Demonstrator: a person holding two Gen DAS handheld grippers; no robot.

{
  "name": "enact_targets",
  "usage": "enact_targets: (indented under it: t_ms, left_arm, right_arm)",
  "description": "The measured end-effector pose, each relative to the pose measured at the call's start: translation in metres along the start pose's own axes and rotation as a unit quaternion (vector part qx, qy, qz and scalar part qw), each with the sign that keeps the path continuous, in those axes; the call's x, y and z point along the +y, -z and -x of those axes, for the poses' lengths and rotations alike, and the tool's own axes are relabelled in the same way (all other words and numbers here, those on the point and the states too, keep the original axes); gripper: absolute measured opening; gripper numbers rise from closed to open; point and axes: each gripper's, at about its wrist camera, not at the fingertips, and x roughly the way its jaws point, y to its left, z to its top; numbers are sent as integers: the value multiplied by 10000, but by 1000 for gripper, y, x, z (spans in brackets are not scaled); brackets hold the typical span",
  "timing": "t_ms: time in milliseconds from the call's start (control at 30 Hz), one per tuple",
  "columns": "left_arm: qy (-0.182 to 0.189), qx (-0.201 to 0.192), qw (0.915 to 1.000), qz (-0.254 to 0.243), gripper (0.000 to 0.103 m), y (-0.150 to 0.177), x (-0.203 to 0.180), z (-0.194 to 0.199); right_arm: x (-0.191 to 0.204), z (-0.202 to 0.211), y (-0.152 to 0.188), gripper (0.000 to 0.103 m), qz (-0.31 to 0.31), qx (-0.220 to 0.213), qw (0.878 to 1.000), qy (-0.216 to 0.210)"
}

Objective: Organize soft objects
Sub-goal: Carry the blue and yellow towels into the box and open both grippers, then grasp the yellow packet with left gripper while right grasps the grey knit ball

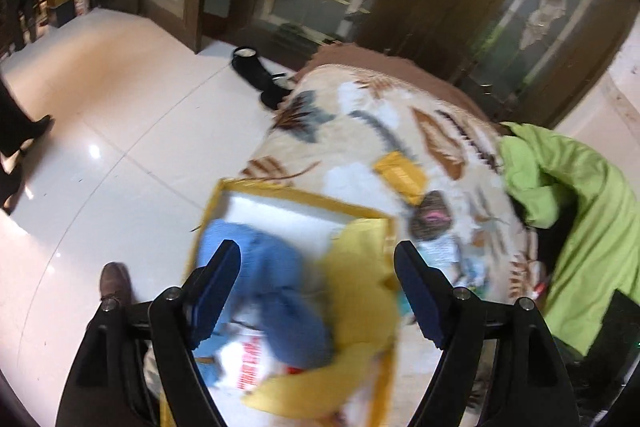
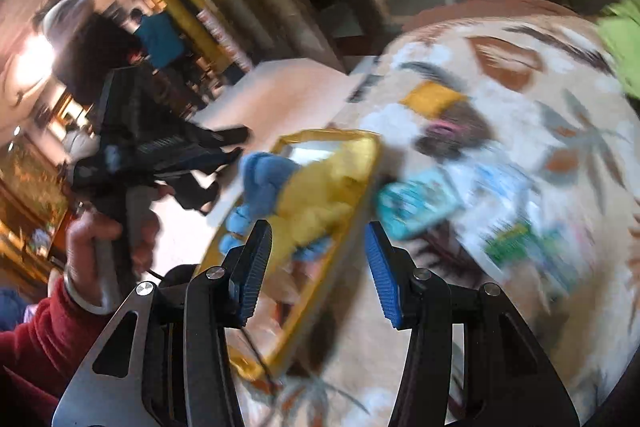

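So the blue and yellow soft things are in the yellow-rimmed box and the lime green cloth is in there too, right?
Not quite. The blue soft thing and yellow soft thing are in the yellow-rimmed box, but the lime green cloth lies outside it on the patterned blanket, per the left wrist view.

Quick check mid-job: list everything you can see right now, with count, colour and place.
box: one, yellow-rimmed, at the blanket's edge
blue soft item: one, inside the box
yellow soft item: one, inside the box, beside the blue one
blanket: one, cream with leaf print, under everything
yellow pad: one, on the blanket beyond the box
dark fuzzy item: one, brown with pink, beside the pad
teal packet: one, right of the box
green cloth: one, far right
left hand-held gripper: open, above the box
right hand-held gripper: open, empty
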Motion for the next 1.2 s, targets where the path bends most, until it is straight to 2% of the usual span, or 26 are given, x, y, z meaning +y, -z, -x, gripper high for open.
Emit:
enact_targets:
  t_ms: [100, 233, 333, 467, 567, 633, 667, 933, 1067, 1200]
  left_arm:
    - [252, 58, 9997, 15, 80, -5, -22, 2]
    - [316, 226, 9992, 28, 80, -4, -44, -9]
    - [399, 388, 9984, 39, 80, -1, -55, -18]
    - [327, 405, 9985, -175, 80, -4, -67, -20]
    - [279, 473, 9985, -88, 80, -13, -66, -28]
    - [299, 565, 9980, -8, 80, -20, -66, -39]
    - [288, 610, 9977, 33, 80, -23, -66, -44]
    - [125, 764, 9970, 25, 80, -42, -77, -89]
    - [35, 835, 9965, 87, 80, -51, -79, -111]
    - [-153, 867, 9961, -44, 80, -56, -84, -127]
  right_arm:
    - [-21, 21, 5, 48, -163, -103, 9994, 273]
    - [-48, 52, 10, 48, -628, -534, 9963, 234]
    - [-59, 59, 15, 49, -805, -586, 9949, 152]
    - [-63, 53, 9, 49, -720, -529, 9955, 304]
    - [-57, 53, -2, 49, -554, -627, 9957, 391]
    - [-53, 49, -12, 60, -436, -679, 9953, 528]
    - [-51, 45, -18, 62, -413, -652, 9951, 614]
    - [-53, 12, -49, 62, -498, -546, 9954, 605]
    - [-57, -9, -62, 62, -295, -374, 9948, 903]
    - [-67, -22, -71, 62, -277, -230, 9946, 970]
